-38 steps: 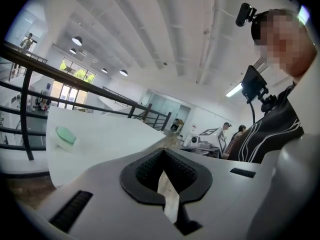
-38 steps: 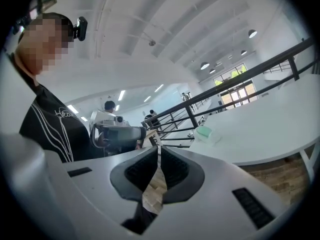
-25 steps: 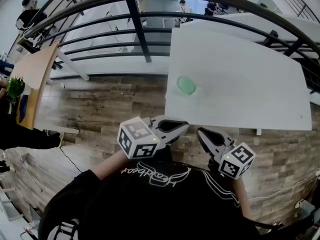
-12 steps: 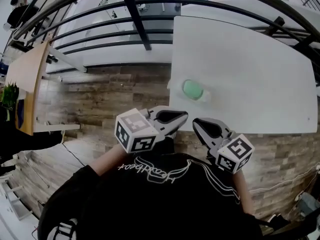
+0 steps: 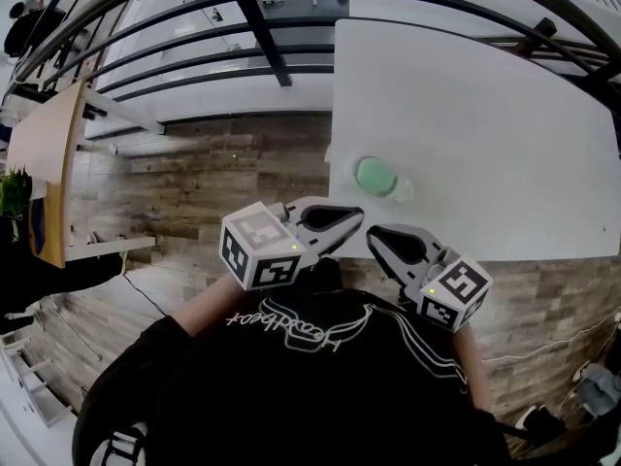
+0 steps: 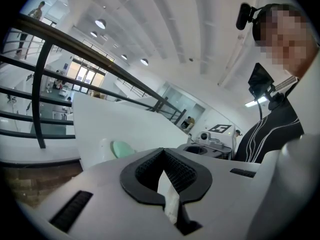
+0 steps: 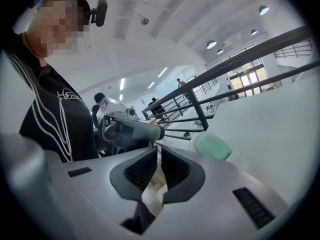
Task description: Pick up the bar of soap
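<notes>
A pale green oval bar of soap [image 5: 374, 175] lies near the left front corner of the white table [image 5: 485, 134], on a whitish patch. It also shows in the left gripper view as the soap [image 6: 121, 148] and in the right gripper view as the soap [image 7: 212, 146]. My left gripper [image 5: 353, 217] hangs short of the table's front edge, below and left of the soap, jaws together and empty. My right gripper [image 5: 375, 237] is beside it, also shut with nothing held. Both sets of jaws, left [image 6: 162, 156] and right [image 7: 159, 153], point up toward the table.
A black railing [image 5: 254, 27] curves behind the table, with a lower floor beyond it. Wood-plank flooring [image 5: 223, 178] lies left of the table. A wooden tabletop [image 5: 44, 153] stands at far left. My black shirt [image 5: 310, 377] fills the bottom of the head view.
The table and soap have slid a little lower and nearer in the head view. Both grippers stay shut and have shifted slightly left, closer to the table edge.
</notes>
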Action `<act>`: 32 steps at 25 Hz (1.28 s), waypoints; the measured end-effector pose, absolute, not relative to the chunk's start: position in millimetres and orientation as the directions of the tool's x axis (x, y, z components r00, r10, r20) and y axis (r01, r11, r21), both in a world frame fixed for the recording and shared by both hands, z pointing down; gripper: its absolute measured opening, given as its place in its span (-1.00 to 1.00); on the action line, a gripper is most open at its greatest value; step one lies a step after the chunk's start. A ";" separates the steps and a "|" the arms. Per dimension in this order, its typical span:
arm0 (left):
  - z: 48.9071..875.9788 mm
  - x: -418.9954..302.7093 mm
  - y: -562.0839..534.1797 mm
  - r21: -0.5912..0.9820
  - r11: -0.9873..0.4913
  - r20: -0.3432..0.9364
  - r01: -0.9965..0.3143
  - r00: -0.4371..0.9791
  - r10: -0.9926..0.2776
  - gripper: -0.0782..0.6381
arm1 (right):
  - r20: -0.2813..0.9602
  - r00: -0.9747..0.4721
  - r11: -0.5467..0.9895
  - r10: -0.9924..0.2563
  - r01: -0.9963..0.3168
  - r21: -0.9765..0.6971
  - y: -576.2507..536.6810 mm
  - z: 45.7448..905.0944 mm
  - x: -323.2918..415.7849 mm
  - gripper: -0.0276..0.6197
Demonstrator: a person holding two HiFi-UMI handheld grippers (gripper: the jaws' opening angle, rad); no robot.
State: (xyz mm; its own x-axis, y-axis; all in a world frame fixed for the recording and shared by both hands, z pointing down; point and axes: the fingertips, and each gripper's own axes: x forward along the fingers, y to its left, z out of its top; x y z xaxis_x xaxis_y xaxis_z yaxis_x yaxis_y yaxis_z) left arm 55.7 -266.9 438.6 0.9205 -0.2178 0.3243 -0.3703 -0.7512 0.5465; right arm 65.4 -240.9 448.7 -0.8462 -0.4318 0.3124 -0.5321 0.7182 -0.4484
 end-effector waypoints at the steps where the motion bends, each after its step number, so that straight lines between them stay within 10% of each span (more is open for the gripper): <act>1: 439.4 54.7 -269.8 0.547 -0.750 0.325 -0.372 0.920 -0.218 -0.77 | 0.304 -0.852 0.723 -0.425 -0.522 -0.452 -242.9 449.0 64.1 -0.84; 12: 444.6 43.0 -283.5 0.559 -0.730 0.334 -0.394 0.912 -0.237 -0.77 | 0.358 -0.834 0.764 -0.420 -0.538 -0.357 -270.1 453.0 72.9 -0.82; 23: 453.5 27.7 -297.8 0.568 -0.708 0.337 -0.420 0.903 -0.266 -0.77 | 0.451 -0.790 0.771 -0.417 -0.569 -0.285 -306.5 478.3 78.7 -0.26; 32: 458.6 10.7 -310.2 0.586 -0.683 0.339 -0.436 0.898 -0.282 -0.77 | 0.622 -0.685 0.842 -0.378 -0.534 -0.077 -325.5 513.2 78.7 -0.20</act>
State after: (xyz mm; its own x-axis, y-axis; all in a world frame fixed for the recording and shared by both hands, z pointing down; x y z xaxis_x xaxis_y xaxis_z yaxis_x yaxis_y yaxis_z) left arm 10.7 -310.2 458.6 0.8976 -0.2818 0.3389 -0.4358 -0.6827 0.5865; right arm 78.7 -325.5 513.2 -0.6852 -0.3781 0.6225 -0.5344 0.8417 -0.0770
